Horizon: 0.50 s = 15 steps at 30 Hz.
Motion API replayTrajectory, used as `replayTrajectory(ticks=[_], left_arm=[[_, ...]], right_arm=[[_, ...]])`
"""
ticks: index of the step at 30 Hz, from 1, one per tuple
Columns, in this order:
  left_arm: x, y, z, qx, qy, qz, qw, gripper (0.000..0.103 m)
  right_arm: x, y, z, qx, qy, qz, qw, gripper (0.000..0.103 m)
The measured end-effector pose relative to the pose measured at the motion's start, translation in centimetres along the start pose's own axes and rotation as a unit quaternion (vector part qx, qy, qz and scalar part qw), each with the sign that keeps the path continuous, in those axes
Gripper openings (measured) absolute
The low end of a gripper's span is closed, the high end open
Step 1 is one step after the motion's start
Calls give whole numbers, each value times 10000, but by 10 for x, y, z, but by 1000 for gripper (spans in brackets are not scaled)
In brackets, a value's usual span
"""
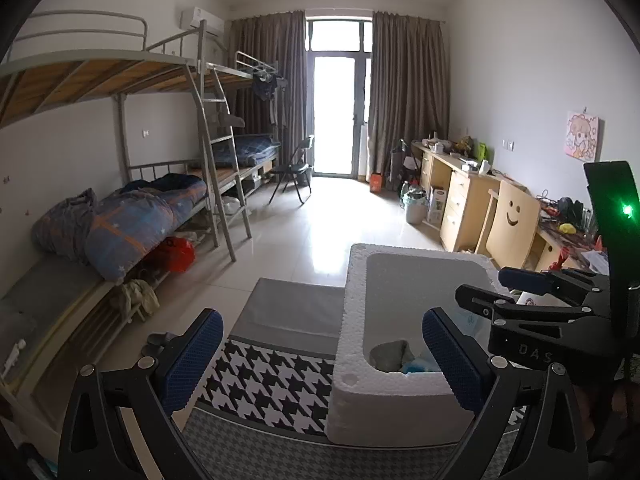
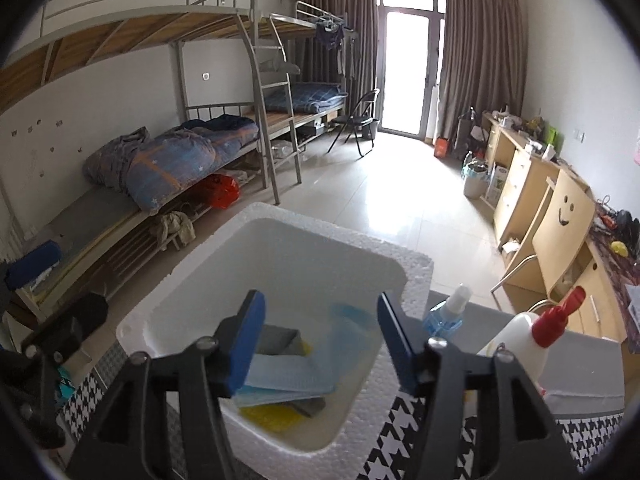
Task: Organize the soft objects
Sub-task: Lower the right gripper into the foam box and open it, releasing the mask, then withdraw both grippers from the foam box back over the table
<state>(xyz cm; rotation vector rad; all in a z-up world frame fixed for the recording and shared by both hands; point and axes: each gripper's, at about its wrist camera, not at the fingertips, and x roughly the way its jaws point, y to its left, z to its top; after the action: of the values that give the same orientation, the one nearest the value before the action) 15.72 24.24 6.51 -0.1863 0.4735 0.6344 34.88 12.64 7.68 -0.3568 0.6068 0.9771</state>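
White foam box (image 2: 416, 276): It sits on the tabletop (image 1: 292, 308), partly on a black-and-white patterned cloth (image 1: 272, 380). Its top is open.

Soft things in the box: A light blue folded cloth (image 2: 288, 376) lies on top. A gray cloth (image 2: 280, 340) is under it, toward the back. A yellow soft thing (image 2: 272, 416) peeks out at the front. In the left wrist view only a gray lump (image 1: 390, 356) and a bit of blue show in the box corner.

Right gripper (image 2: 320, 344): It hangs over the open box and points down into it. Its fingers (image 2: 248, 344) are spread apart. Nothing is pinched between them. The blue cloth lies below the gap, inside the box. In the left wrist view this gripper (image 1: 500, 284) shows from the side, above the right edge of the box.

Left gripper (image 1: 320, 360): It is beside the box, over the patterned cloth. Its fingers (image 1: 192, 360) are spread wide and hold nothing. One finger is over the cloth and the other is in front of the box.

Spray bottle (image 2: 444, 312): It is blue with a clear cap. It stands on the tabletop just beside the right side of the box.

White bottle with red cap (image 2: 516, 332): It stands near the spray bottle, further to the right.

Room behind: There are metal bunk beds (image 1: 200, 92) on the left with a blue blanket (image 1: 132, 220). A wooden chair with a smiley face (image 1: 512, 224) stands by the desks on the right. A folding chair (image 1: 296, 168) stands near the bright door.
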Motion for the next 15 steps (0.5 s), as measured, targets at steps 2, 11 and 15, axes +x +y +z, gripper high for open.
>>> replayTrajectory(ticks=[2,11,15], left_arm=[[-1,0,-1,-1,3,-9,10000,100],[-8,-7,2,63,-77,-40,9999,100],[-18,-15,2,184,-172,-40,9997,100]], right_arm=[[-4,-1,0,20,-21,-8,10000,63],[-25,-9,2,74,-284,-93,9995,65],[-40,-12,0,52,-487,-181,9986,74]])
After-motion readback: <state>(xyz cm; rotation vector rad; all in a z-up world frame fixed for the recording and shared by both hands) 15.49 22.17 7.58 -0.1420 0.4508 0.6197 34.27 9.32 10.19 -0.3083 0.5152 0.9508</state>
